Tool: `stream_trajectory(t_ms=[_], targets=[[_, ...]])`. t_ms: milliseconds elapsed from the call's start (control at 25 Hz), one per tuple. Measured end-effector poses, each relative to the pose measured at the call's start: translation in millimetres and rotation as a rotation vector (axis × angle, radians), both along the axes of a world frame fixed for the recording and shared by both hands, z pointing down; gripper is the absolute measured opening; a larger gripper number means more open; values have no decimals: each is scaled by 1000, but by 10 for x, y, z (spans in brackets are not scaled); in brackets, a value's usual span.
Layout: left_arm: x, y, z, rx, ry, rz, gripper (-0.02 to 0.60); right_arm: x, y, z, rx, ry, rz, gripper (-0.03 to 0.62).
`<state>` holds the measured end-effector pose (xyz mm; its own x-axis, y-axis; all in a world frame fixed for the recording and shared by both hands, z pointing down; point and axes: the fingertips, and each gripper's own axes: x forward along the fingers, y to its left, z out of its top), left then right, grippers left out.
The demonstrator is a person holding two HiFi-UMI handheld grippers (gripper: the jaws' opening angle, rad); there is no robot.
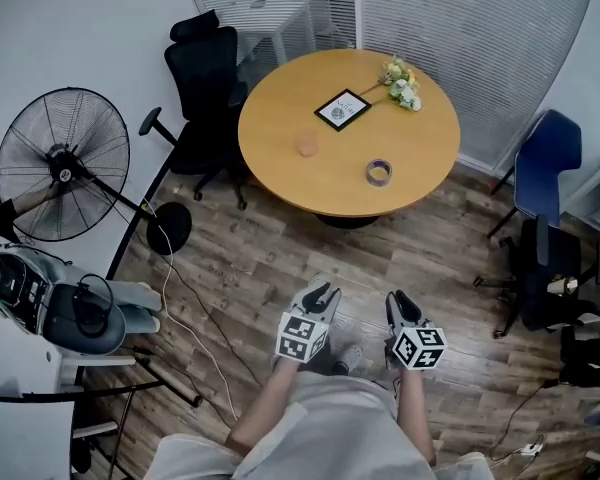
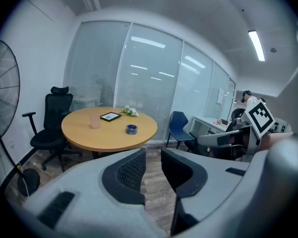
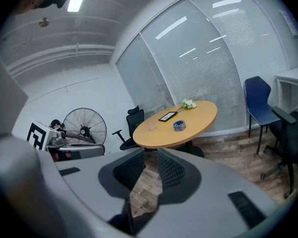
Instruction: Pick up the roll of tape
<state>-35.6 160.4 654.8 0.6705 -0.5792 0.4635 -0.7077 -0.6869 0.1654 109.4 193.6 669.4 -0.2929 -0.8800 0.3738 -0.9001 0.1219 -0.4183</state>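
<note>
The roll of tape (image 1: pixel 379 172) lies flat on the round desk (image 1: pixel 280 173), at about 5 o'clock from the desk's middle and near the edge that faces the person, well apart from both tools. It is a short ring with an open core facing up, bluish in the gripper views. It should be light and stiff enough to take a pinch. Its outer band probably is smooth and a bit slippery, so the surest hold seems to be one jaw down the core and one outside the wall, or across the ring at its widest.

From the left, a wire-caged pedestal fan (image 1: pixel 65 163) stands on the plank floor at 9 o'clock. Next comes a black office chair (image 1: pixel 205 88), padded and on castors. The desk top is smooth, pale wood. On it a small pinkish cup (image 1: pixel 307 145) sits at 8 o'clock, a dark-framed picture (image 1: pixel 343 109) at 12, and a soft sprig of pale flowers (image 1: pixel 401 83) at 1. A blue moulded chair (image 1: pixel 545 158) stands at 3 o'clock, before slatted blinds.

Low at 6 o'clock, the left hand-held gripper (image 1: pixel 320 293) has its ribbed dark pads a little apart, with only floor between them. The right hand-held gripper (image 1: pixel 400 301) is likewise slightly parted and empty.
</note>
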Motion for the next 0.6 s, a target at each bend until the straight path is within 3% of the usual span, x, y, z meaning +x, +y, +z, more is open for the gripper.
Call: stream_trajectory(t_ms=[240, 600], targets=[[186, -314, 35, 6, 22, 25, 81, 129, -213, 58, -11, 11, 25, 78], [366, -1074, -21, 3, 33, 11, 81, 325, -941, -23, -14, 28, 18, 78]])
